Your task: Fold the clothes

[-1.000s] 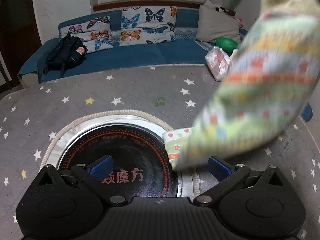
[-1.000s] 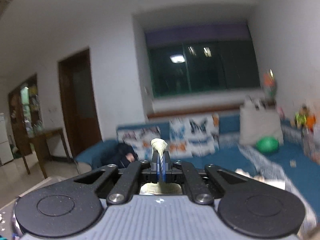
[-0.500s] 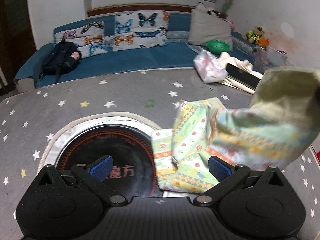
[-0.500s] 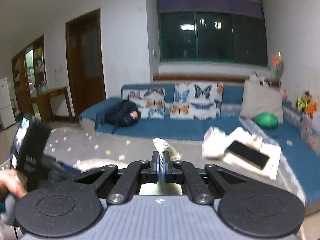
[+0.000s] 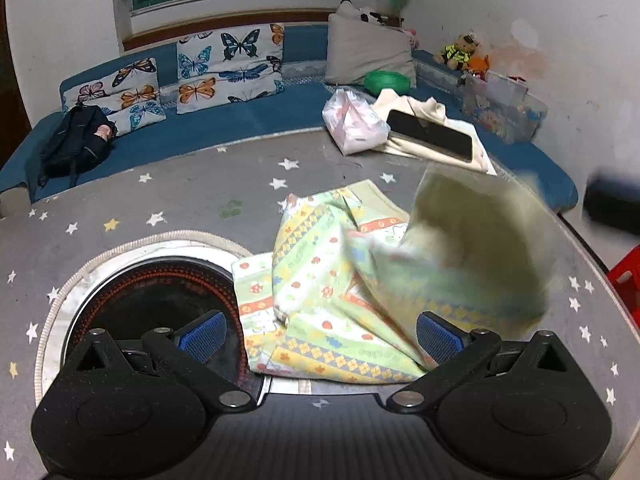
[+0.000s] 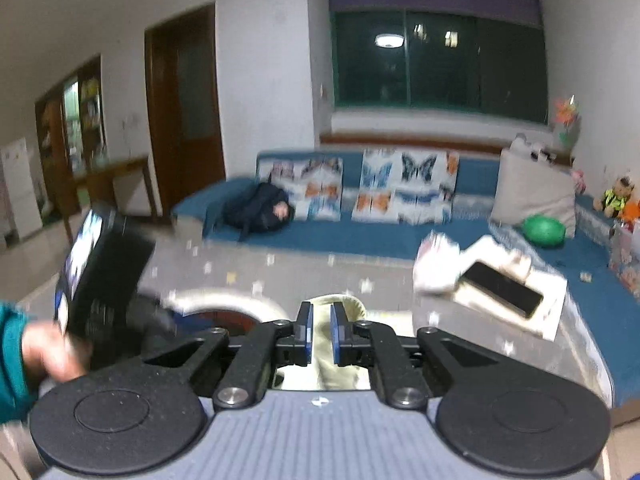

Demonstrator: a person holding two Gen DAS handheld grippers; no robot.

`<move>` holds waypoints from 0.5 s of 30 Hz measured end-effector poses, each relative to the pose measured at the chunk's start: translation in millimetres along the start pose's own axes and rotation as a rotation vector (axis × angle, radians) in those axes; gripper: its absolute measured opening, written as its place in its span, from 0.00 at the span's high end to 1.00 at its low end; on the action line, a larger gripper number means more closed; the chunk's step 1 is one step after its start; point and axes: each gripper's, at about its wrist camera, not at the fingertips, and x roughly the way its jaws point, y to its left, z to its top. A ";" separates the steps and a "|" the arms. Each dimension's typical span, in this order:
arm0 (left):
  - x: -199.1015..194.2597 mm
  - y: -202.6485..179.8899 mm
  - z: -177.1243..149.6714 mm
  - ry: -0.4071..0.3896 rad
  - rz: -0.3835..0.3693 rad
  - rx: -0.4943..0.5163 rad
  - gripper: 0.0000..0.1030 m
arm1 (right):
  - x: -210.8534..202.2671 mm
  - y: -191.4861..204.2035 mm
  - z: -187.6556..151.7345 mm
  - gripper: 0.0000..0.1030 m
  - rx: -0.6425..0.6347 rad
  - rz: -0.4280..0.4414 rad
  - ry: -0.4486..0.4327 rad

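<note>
A patterned green, yellow and orange garment (image 5: pixel 340 300) lies crumpled on the grey star-print table (image 5: pixel 180 196), partly over the round black hotplate (image 5: pixel 152 304). Its pale waistband end (image 5: pixel 480 232) is lifted and blurred at the right. My left gripper (image 5: pixel 320 332) is open, with the garment between and beyond its blue pads. My right gripper (image 6: pixel 321 332) has its pads slightly apart, and the pale waistband cloth (image 6: pixel 328 344) still sits between them. The left gripper body (image 6: pixel 100 272) shows in the right wrist view, held by a hand.
A phone (image 5: pixel 430 136) on a white cloth and a pink-white plastic bag (image 5: pixel 352 124) lie at the table's far right edge. A blue sofa (image 5: pixel 224 124) with butterfly cushions and a black backpack (image 5: pixel 72 144) stands behind. A red object (image 5: pixel 628 280) is at the right.
The right gripper has come down toward the table with the garment's waistband and its pads have parted a little. More of the garment has settled onto the table.
</note>
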 end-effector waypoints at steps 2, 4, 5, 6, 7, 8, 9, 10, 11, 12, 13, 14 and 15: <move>2.1 -1.0 -2.9 0.007 -0.004 0.003 0.00 | 3.2 3.0 -13.0 0.91 -0.006 0.013 0.064; 3.1 -1.1 -5.5 0.010 -0.008 0.003 0.00 | 4.3 6.3 -25.3 0.88 -0.019 0.008 0.103; 3.1 -0.9 -6.5 0.009 -0.010 0.002 0.00 | 4.1 6.1 -30.1 0.87 -0.016 0.001 0.114; 2.3 -0.2 -7.2 0.005 -0.014 0.000 0.00 | 3.8 5.9 -34.9 0.78 -0.012 -0.006 0.125; 1.6 0.4 -7.9 -0.001 -0.016 0.002 0.00 | 4.5 3.9 -38.4 0.70 -0.005 -0.017 0.129; 0.2 -0.2 -8.5 -0.010 -0.008 0.010 0.00 | 4.7 2.8 -41.6 0.67 0.000 -0.025 0.131; -1.0 -0.7 -9.1 -0.018 0.000 0.018 0.00 | 4.7 1.8 -44.7 0.63 0.005 -0.034 0.133; -1.5 -0.7 -9.6 -0.022 0.008 0.023 0.00 | 5.0 0.0 -46.6 0.59 0.012 -0.041 0.132; -1.9 -0.6 -10.1 -0.026 0.017 0.028 0.00 | 7.0 -2.4 -47.2 0.57 0.017 -0.047 0.131; -2.4 -0.6 -10.5 -0.030 0.025 0.033 0.00 | 7.7 -4.4 -48.0 0.51 0.024 -0.052 0.128; -2.6 -0.1 -10.8 -0.033 0.030 0.034 0.00 | 8.3 -6.4 -48.9 0.46 0.030 -0.057 0.125; -2.1 2.3 -10.3 -0.028 0.022 0.022 0.00 | 9.4 -8.2 -48.5 0.43 0.034 -0.061 0.119; -2.1 4.9 -9.5 -0.024 0.012 0.007 0.00 | 9.6 -9.3 -48.5 0.34 0.036 -0.065 0.111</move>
